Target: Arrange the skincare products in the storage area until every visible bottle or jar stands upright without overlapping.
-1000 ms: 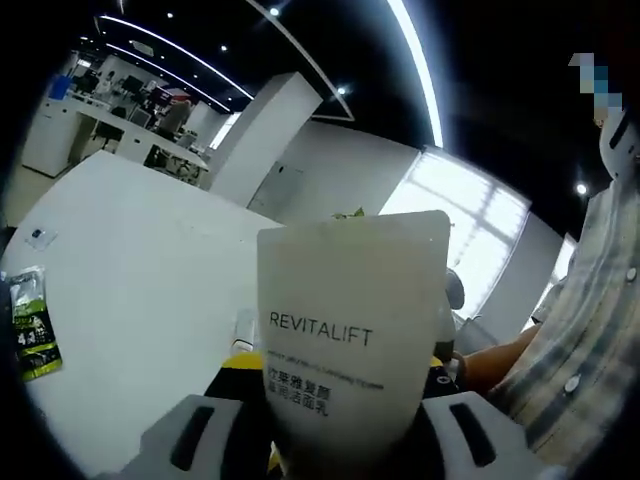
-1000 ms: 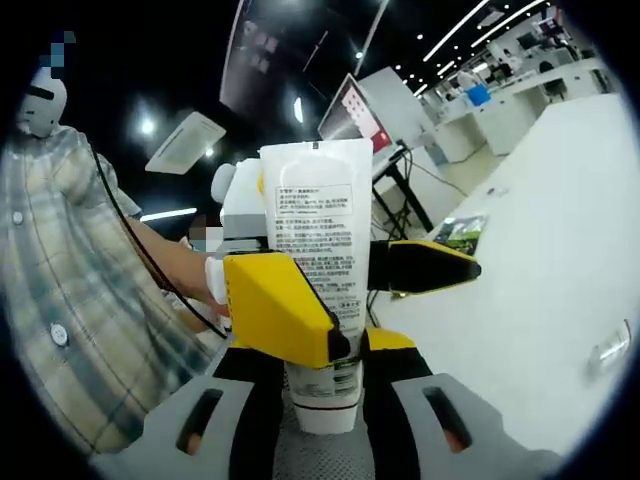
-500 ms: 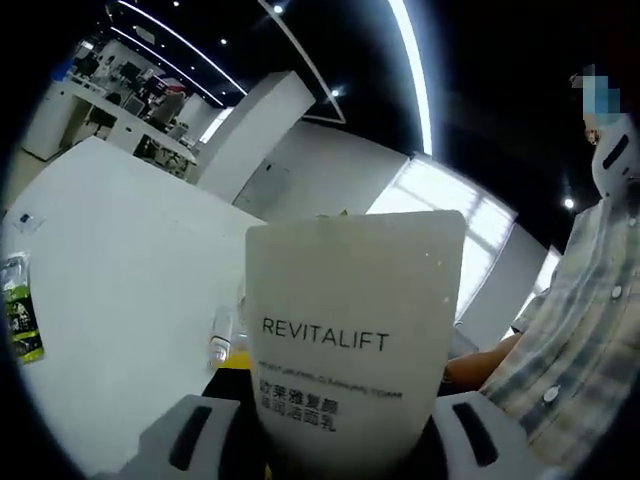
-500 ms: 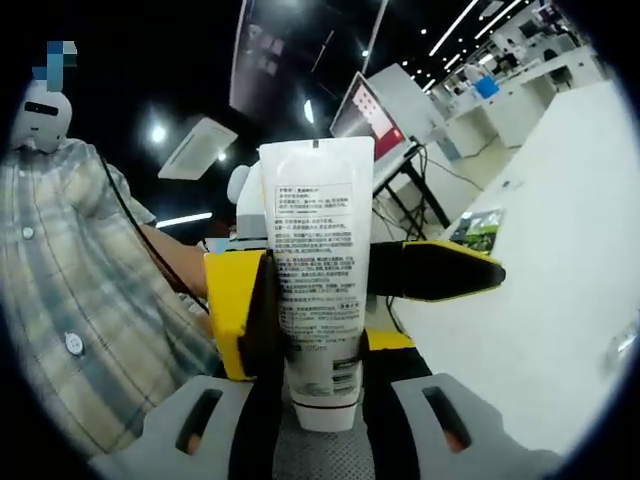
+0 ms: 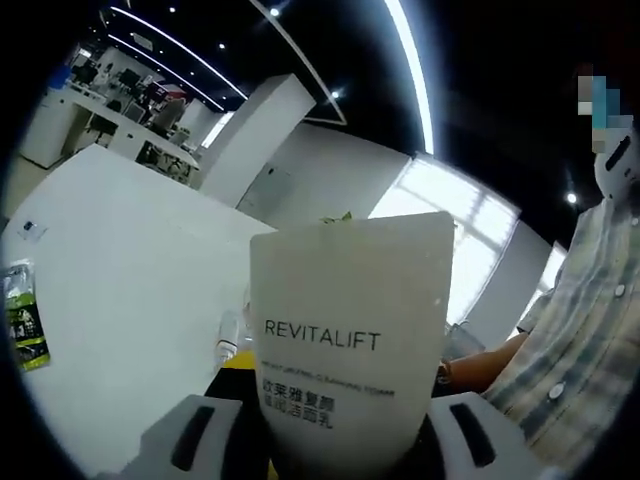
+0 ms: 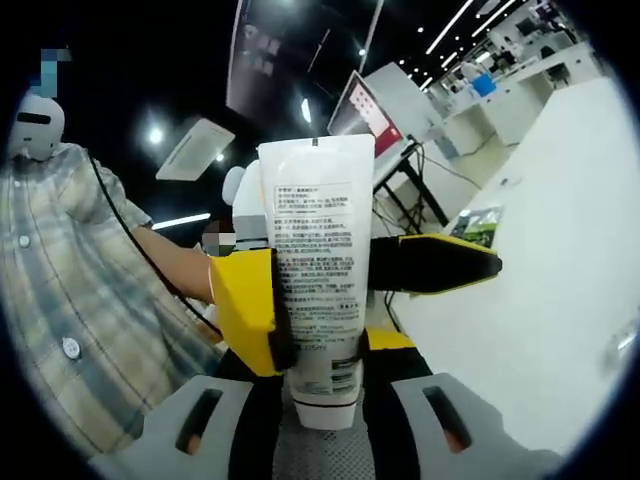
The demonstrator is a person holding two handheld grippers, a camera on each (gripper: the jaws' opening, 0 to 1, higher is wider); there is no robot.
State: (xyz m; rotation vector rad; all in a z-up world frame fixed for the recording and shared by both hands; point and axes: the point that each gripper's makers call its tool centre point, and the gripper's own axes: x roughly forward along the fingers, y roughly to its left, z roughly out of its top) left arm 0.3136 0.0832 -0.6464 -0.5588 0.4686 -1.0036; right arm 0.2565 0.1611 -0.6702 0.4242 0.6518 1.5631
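A white REVITALIFT tube (image 5: pixel 350 330) rises between my left gripper's (image 5: pixel 330 450) jaws, its flat crimped end on top. In the right gripper view the same tube (image 6: pixel 318 250) shows its printed back and stands cap down between my right gripper's (image 6: pixel 325 410) jaws, whose black pads press the cap. The left gripper's yellow fingers (image 6: pixel 245 310) sit against the two edges of the tube at mid height. Both grippers are shut on the tube, which is held up in the air above the white table (image 5: pixel 120 250).
A green sachet (image 5: pixel 25 325) lies on the table; it is also seen in the right gripper view (image 6: pixel 478 225). A small clear bottle (image 5: pixel 228 335) lies on the table behind the tube. A person in a plaid shirt (image 6: pixel 70 300) stands close by.
The left gripper's yellow jaw, which lay across the front of the tube a second ago, now sits at its left edge. The tube stays held by both grippers.
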